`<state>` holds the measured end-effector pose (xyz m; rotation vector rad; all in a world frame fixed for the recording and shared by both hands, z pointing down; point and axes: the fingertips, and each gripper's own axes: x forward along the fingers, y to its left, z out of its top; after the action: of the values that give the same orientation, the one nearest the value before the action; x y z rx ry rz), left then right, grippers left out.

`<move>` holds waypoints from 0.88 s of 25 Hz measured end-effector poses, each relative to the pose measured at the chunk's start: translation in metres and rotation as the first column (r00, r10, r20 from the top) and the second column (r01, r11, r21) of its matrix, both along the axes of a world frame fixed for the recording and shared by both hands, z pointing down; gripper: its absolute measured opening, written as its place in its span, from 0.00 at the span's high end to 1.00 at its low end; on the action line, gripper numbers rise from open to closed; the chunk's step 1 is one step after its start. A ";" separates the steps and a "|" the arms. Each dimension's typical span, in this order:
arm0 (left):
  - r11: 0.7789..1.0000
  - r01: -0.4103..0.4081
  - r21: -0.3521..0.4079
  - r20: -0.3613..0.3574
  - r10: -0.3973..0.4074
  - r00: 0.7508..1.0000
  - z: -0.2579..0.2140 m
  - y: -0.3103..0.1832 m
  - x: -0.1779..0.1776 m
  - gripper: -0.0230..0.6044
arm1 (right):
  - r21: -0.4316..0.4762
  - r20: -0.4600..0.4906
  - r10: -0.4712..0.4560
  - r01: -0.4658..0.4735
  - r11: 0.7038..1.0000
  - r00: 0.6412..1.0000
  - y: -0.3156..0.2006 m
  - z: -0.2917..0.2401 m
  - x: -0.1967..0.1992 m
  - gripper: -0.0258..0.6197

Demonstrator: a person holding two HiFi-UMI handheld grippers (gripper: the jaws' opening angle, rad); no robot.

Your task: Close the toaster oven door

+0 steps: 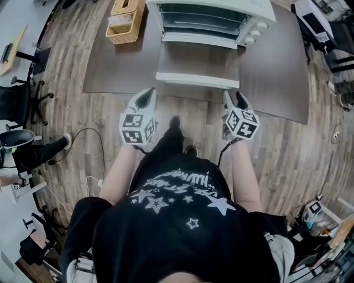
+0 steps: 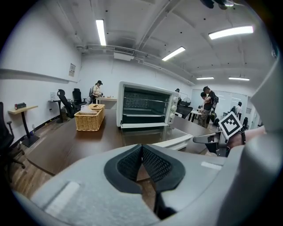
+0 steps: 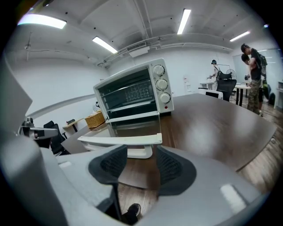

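Underneath everything, a wood-plank floor (image 1: 72, 110), grey-brown and streaky.

Next in size, one dark brown table (image 1: 110, 66), smooth and faintly glossy, with rounded corners, filling the head view from 10 to 2 o'clock.

At 12 o'clock on that table, one toaster oven (image 1: 221, 6): a white metal box with its cavity open to the room and wire rack bars inside. Otherwise seemingly bare, as far as can be made out. Down its right face, three round white knobs (image 3: 162, 84) stacked in a column.

Hinged down flat from the oven's front, the toaster oven door (image 1: 199, 61): a glass pane in a white frame, lying level over the table and not shut. Along its near edge, one long white handle bar (image 1: 197, 80), held off the pane on a short foot.

At 11 o'clock, just left of the oven and apart from it, one woven wicker basket (image 1: 126, 34), rectangular and tan. Pale boxy contents (image 1: 121, 21), too small to name.

At 7 o'clock from the handle, left gripper (image 1: 148, 95), grey with dark ribbed pads, clenched pad to pad on nothing, short of the table edge.

At 5 o'clock from the handle, right gripper (image 1: 235, 99), same build, jaws spread and empty, with the handle bar just beyond the gap and untouched.

One marker cube on each.
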<state>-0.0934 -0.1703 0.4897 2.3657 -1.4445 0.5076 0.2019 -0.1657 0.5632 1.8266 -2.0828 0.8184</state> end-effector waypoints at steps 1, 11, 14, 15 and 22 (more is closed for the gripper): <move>1.000 -0.003 -0.008 0.003 0.003 1.000 0.003 -0.003 -0.001 0.95 | -0.010 -0.001 -0.002 0.002 1.000 1.000 -0.003 0.004 -0.001 0.63; 0.998 -0.027 -0.055 0.016 0.028 0.999 0.020 -0.020 0.006 0.95 | -0.055 -0.014 -0.012 0.011 0.998 1.000 -0.019 0.030 -0.001 0.65; 0.998 -0.026 -0.057 0.017 0.027 0.999 0.021 -0.019 0.007 0.95 | -0.050 -0.015 -0.013 0.012 0.999 1.000 -0.023 0.031 -0.001 0.68; 0.998 -0.025 -0.057 0.017 0.026 1.000 0.021 -0.018 0.008 0.95 | -0.050 -0.018 -0.016 0.015 0.999 1.000 -0.024 0.032 -0.001 0.69; 0.998 -0.012 -0.061 0.016 0.013 1.000 0.022 -0.017 0.002 0.95 | -0.067 -0.061 -0.024 0.020 0.998 0.998 -0.032 0.036 -0.003 0.75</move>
<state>-0.0917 -0.1877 0.5113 2.3302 -1.4020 0.5672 0.1987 -0.1979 0.5992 1.7682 -2.0100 0.8059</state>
